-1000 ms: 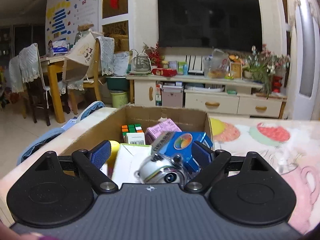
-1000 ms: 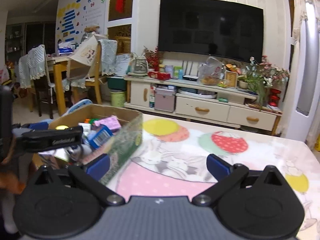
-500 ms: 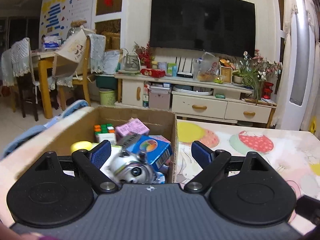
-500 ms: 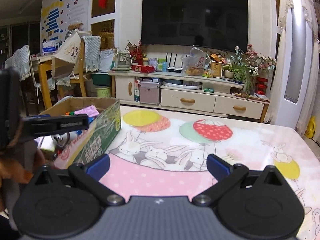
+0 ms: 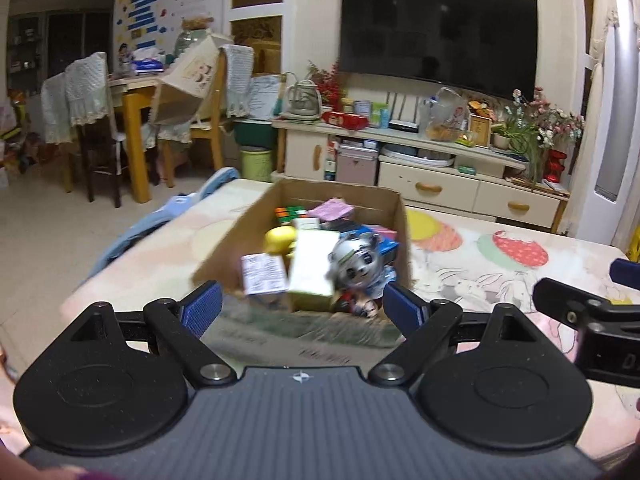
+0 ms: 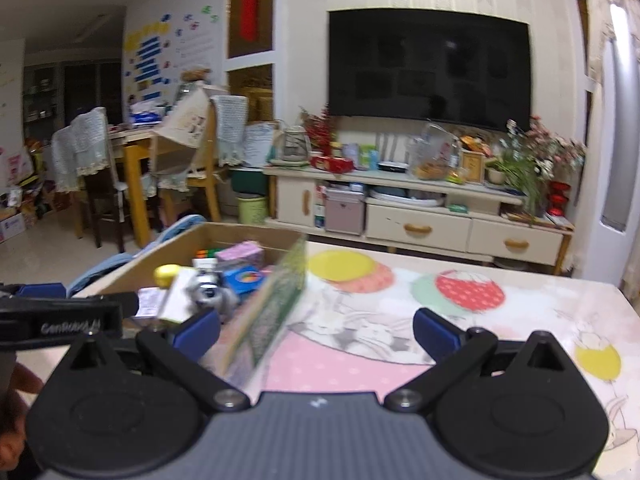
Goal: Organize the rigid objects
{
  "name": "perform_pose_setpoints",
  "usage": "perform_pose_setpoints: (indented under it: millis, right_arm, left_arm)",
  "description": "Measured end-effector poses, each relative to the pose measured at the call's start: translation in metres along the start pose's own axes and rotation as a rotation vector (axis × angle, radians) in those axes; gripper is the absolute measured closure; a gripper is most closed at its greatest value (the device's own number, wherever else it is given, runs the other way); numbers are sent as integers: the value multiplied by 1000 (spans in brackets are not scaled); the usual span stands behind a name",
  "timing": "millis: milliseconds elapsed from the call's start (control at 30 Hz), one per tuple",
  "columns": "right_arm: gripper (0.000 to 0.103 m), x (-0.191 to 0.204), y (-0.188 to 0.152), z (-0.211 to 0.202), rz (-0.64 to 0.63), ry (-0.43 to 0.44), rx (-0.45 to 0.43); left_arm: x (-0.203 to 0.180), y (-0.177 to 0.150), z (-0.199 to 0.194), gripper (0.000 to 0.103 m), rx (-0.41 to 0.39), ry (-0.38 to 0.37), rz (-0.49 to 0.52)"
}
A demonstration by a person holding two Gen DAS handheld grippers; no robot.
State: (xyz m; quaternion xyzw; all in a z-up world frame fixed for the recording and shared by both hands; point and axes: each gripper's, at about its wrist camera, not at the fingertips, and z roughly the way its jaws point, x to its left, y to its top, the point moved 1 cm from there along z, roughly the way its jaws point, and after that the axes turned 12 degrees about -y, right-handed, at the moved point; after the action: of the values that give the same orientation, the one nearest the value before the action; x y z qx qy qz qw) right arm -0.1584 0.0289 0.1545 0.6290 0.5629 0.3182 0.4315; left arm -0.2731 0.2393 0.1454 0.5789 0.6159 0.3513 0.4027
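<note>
While the left gripper (image 5: pixel 302 309) hangs with its blue-padded fingers spread and empty, an open brown cardboard box (image 5: pixel 402 224) stands just beyond them on the pastel cartoon-print tablecloth (image 5: pixel 480 264). Inside, from left: a white labelled carton (image 5: pixel 262 273), a yellow round toy (image 5: pixel 280 239), a cream rectangular box (image 5: pixel 314 266), a grey-and-white panda figurine (image 5: pixel 354 266). The right gripper (image 6: pixel 316 330) is likewise spread wide, holding nothing, beside the box's green-printed wall
</note>
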Motion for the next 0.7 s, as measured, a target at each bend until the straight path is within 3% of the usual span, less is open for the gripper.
perform_pose_setpoints:
  millis: [333, 700]
  right_arm:
    - [1, 40, 0, -32, -68, 59, -33]
    - [1, 58, 0, -43, -93, 68, -48]
  left_arm:
    - [20, 0, -51, 0, -39, 42, -21]
    - [23, -1, -50, 0, -38, 56, -21]
